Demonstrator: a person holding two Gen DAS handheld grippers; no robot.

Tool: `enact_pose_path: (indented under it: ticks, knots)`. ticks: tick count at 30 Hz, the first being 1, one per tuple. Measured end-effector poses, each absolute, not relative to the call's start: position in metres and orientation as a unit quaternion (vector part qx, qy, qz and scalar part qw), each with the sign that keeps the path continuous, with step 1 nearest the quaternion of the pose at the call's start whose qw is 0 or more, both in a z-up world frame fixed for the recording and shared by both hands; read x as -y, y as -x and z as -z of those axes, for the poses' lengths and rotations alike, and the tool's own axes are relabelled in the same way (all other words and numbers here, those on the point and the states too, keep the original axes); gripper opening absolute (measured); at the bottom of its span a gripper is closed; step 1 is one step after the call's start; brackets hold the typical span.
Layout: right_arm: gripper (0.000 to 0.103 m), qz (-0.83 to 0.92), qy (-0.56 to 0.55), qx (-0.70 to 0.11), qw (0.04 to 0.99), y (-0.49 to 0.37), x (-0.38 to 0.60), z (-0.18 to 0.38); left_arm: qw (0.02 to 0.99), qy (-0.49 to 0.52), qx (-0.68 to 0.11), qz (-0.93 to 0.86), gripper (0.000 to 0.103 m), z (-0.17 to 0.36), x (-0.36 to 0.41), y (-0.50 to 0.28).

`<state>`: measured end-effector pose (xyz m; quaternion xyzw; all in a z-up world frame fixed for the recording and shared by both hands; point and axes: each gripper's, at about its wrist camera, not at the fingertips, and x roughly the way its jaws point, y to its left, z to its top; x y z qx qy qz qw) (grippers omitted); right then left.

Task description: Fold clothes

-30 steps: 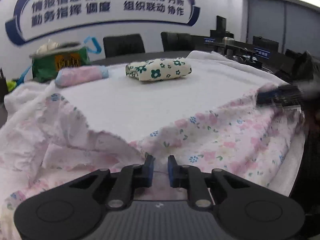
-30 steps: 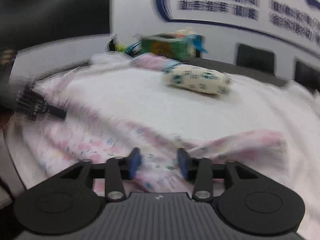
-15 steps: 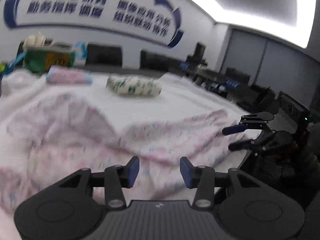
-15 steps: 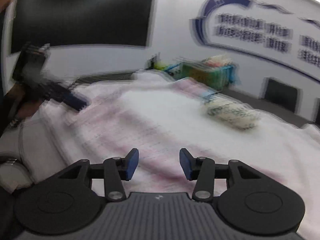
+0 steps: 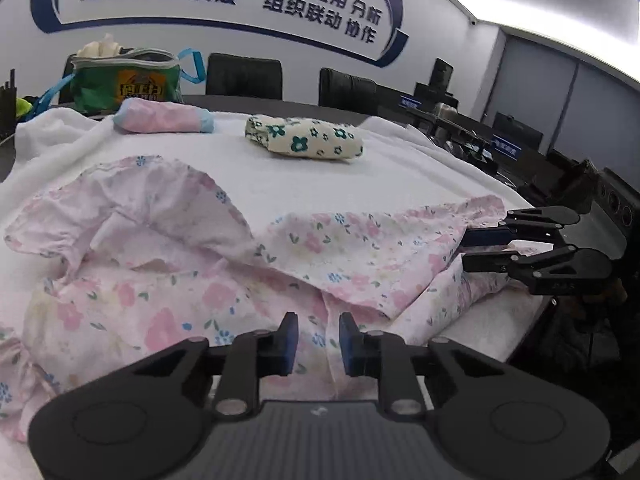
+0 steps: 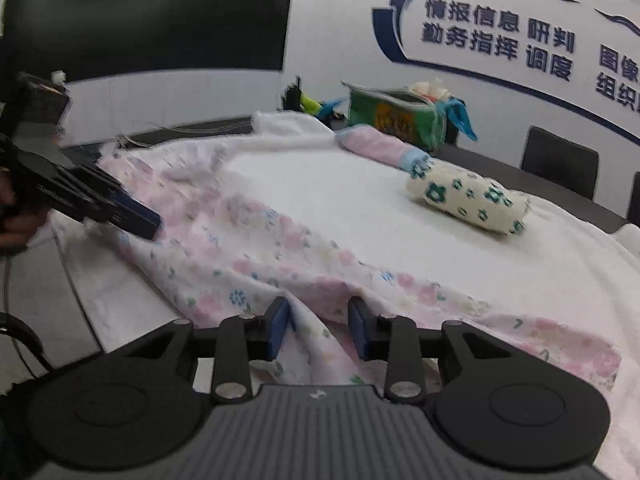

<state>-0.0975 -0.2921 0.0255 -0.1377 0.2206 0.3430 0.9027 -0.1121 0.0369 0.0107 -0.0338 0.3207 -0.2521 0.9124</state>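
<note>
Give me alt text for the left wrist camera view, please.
The open left gripper hovers over a crumpled pink floral garment on a white towel-covered table, with the right gripper at the garment's right edge. Two rolled garments, pink and green-flowered, lie behind.

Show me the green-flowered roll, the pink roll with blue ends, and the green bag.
green-flowered roll [image 5: 306, 142], left wrist view, middle of its top side
pink roll with blue ends [image 5: 160, 120], left wrist view, pink middle section
green bag [image 6: 390, 114], right wrist view, front panel
</note>
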Motion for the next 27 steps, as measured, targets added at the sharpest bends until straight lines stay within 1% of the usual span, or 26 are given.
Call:
enact_pose_path:
  ticks: [2, 4, 7, 11, 12, 16, 17, 18, 21, 23, 24, 25, 26, 27]
  knots:
    - [0.034, -0.364, 0.153, -0.224, 0.891, 0.105, 0.29, -0.024, 0.909, 0.035, -0.327, 0.258, 0.024, -0.009, -0.042, 0.117]
    - [0.039, -0.386, 0.169, -0.233, 0.877, 0.111, 0.288, -0.024, 0.906, 0.043, -0.33, 0.261, 0.028, -0.008, -0.05, 0.123]
    - [0.04, -0.41, 0.169, -0.231, 0.866, 0.117, 0.284, -0.029, 0.902, 0.06, -0.334, 0.268, 0.029, -0.007, -0.058, 0.127]
    - [0.043, -0.45, 0.163, -0.209, 0.853, 0.123, 0.27, -0.038, 0.904, 0.049, -0.334, 0.262, 0.027, -0.008, -0.05, 0.124]
    - [0.043, -0.453, 0.169, -0.203, 0.852, 0.123, 0.265, -0.038, 0.905, 0.044, -0.333, 0.261, 0.026, -0.01, -0.046, 0.122]
    - [0.043, -0.45, 0.172, -0.186, 0.856, 0.113, 0.247, -0.039, 0.909, 0.014, -0.332, 0.251, 0.009, -0.013, -0.031, 0.114]
    - [0.043, -0.446, 0.172, -0.192, 0.857, 0.107, 0.243, -0.036, 0.91, 0.01, -0.335, 0.243, 0.009, -0.013, -0.03, 0.113]
    - [0.042, -0.445, 0.175, -0.201, 0.855, 0.102, 0.238, -0.032, 0.911, 0.005, -0.338, 0.235, 0.009, -0.012, -0.028, 0.112]
    - [0.026, -0.444, 0.197, -0.235, 0.842, 0.093, 0.222, -0.014, 0.919, 0.031, -0.314, 0.236, 0.009, -0.024, -0.033, 0.114]
    - [0.026, -0.439, 0.193, -0.229, 0.847, 0.097, 0.224, -0.012, 0.925, 0.043, -0.284, 0.248, 0.011, -0.035, -0.028, 0.113]
    - [0.027, -0.43, 0.176, -0.226, 0.856, 0.099, 0.233, -0.017, 0.927, 0.042, -0.274, 0.254, 0.014, -0.038, -0.02, 0.109]
    - [0.028, -0.42, 0.16, -0.223, 0.865, 0.102, 0.242, -0.022, 0.928, 0.041, -0.264, 0.261, 0.019, -0.041, -0.012, 0.106]
    - [0.031, -0.411, 0.143, -0.219, 0.873, 0.104, 0.251, -0.028, 0.927, 0.034, -0.258, 0.268, 0.022, -0.041, -0.001, 0.102]
    - [0.037, -0.401, 0.126, -0.216, 0.881, 0.106, 0.26, -0.033, 0.925, 0.017, -0.259, 0.277, 0.027, -0.038, 0.011, 0.097]
